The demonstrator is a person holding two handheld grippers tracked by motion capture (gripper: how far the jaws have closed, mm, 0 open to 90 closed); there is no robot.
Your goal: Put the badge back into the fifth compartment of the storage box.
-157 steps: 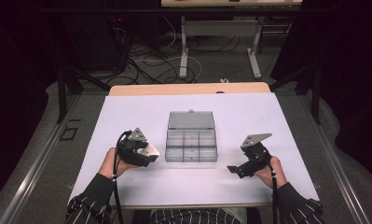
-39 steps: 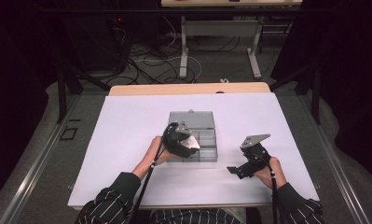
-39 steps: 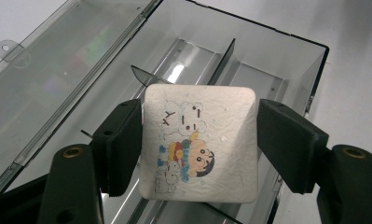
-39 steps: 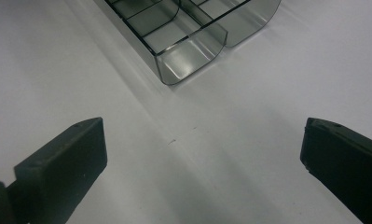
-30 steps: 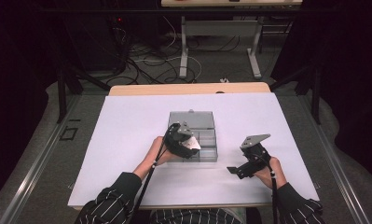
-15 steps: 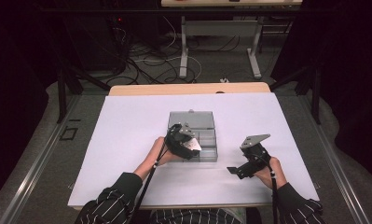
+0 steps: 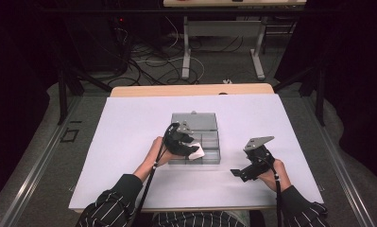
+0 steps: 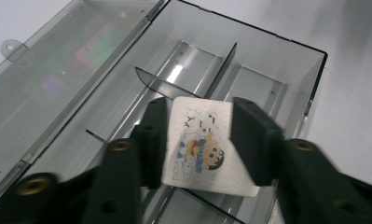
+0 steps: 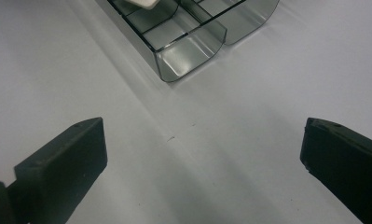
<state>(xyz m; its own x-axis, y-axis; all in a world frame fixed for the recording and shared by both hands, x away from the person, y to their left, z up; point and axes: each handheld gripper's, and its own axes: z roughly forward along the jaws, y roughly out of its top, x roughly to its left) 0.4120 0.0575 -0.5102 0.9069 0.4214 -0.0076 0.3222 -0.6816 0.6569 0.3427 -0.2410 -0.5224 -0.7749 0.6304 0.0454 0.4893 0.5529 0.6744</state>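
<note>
A clear grey compartment box (image 7: pixel 217 141) lies open at the table's middle, its lid (image 7: pixel 195 120) folded back flat. My left gripper (image 7: pixel 192 150) hovers over the box's front left compartments. It is shut on a white square piece (image 8: pixel 200 144) printed with a cartoon figure, one pad on each side edge. Its jaws have just been closing with the piece between them. In the left gripper view the piece hangs above the dividers (image 8: pixel 223 70). My right gripper (image 7: pixel 238 174) rests on the white table to the box's right, open and with nothing in it (image 9: pixel 202 158). The box's near corner (image 9: pixel 188 51) lies ahead of it.
A white sheet (image 7: pixel 129 142) covers the table. A wooden table edge (image 7: pixel 191 90) shows behind it. Beyond that are a dark floor with cables and metal desk legs (image 7: pixel 186 56). Striped sleeves (image 7: pixel 106 208) enter from the bottom.
Since the earliest frame my left gripper has carried the white piece from the box's left side to over its front compartments. Over the last second it barely shifts. The right gripper stays put.
</note>
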